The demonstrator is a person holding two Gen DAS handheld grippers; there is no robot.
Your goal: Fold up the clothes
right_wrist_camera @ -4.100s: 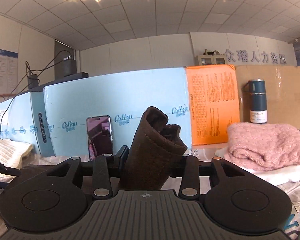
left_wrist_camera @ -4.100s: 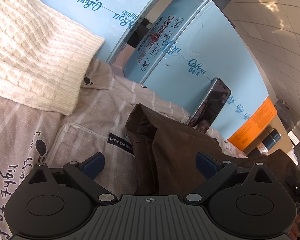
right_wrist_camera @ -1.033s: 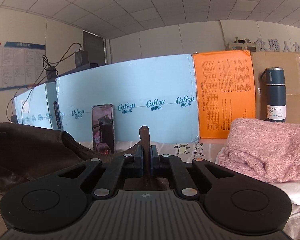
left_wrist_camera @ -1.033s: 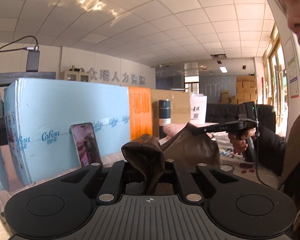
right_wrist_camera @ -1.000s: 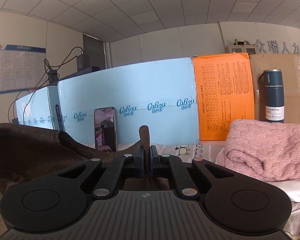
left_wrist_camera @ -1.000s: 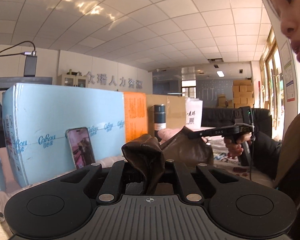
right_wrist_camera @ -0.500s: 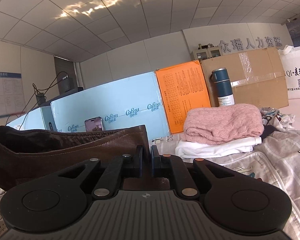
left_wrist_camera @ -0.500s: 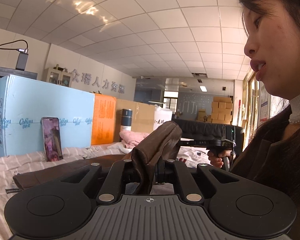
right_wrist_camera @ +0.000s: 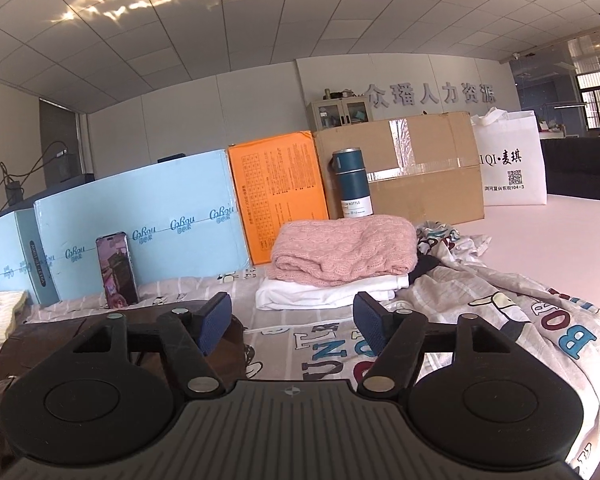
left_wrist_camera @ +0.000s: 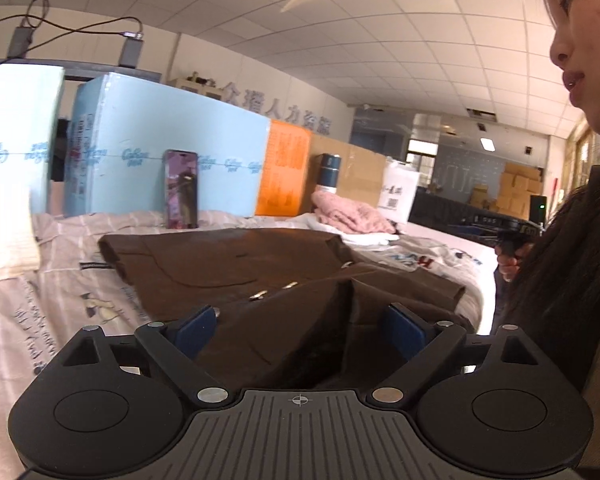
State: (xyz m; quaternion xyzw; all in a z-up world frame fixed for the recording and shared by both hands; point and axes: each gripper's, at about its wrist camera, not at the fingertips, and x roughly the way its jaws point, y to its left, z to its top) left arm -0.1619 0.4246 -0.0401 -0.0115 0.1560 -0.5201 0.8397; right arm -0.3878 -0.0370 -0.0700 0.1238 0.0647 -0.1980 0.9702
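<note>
Brown garment (left_wrist_camera: pixel 228 264) flat on bed, fold between spread left jaws, right jaws spread

Dark brown garment (left_wrist_camera: pixel 236 264), pink cable-knit sweater (right_wrist_camera: pixel 344 254), striped cartoon-print sheet (right_wrist_camera: pixel 308 344)

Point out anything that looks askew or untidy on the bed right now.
The brown garment lies flat but not neatly folded: its near edge stands up in a peaked crease between the open jaws of the left gripper. Beside the tidy pink sweater on the white stack, a printed cloth lies crumpled.
</note>
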